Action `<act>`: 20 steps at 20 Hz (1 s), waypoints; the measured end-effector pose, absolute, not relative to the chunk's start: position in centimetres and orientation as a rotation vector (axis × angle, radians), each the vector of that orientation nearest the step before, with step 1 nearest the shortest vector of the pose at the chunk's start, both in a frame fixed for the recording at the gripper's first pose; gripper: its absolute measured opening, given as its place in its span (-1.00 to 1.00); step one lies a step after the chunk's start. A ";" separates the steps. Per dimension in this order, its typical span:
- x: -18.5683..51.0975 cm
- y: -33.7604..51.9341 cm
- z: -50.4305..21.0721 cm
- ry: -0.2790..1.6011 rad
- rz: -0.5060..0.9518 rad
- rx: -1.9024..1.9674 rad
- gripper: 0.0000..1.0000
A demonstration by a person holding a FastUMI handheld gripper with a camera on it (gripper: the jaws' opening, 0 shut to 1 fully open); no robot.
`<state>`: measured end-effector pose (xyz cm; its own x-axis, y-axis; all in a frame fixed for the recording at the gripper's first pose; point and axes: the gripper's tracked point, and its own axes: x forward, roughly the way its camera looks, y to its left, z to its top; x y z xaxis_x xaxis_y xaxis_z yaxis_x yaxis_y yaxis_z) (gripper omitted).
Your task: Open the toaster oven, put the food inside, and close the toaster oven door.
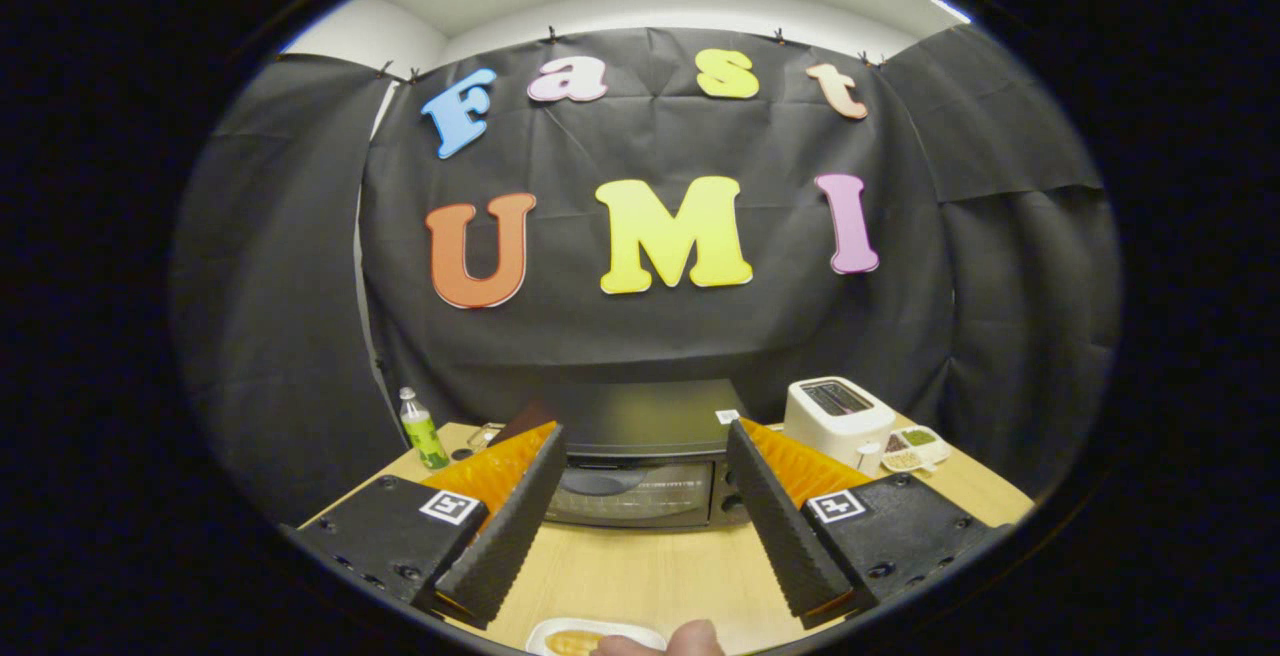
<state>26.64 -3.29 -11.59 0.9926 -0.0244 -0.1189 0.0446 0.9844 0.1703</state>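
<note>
Toaster oven (640, 466), door closed, sits on the wooden surface (650, 566) just beyond the gripper (640, 476), framed between its fingers, spread wide apart and holding nothing; a plate of food (580, 639) lies beneath them.

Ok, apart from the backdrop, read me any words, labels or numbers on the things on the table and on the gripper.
No text here can be read.
Label on the bottle: too small and blurred.
Sticker on the toaster oven: too small.
Square markers on the hand-held gripper, which is open with the oven just beyond its fingers: patterns, no words.
</note>
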 end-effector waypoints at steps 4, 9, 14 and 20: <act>32.3 -0.8 -13.8 0.141 -0.005 0.185 1.00; 37.9 1.2 -17.9 0.190 -0.015 0.132 1.00; 40.4 2.2 -21.4 0.262 -0.039 0.085 1.00; 40.3 2.7 -21.7 0.216 -0.032 0.104 1.00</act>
<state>40.34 2.71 -21.66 0.9763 -0.0203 -0.2155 0.0426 0.9941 0.0998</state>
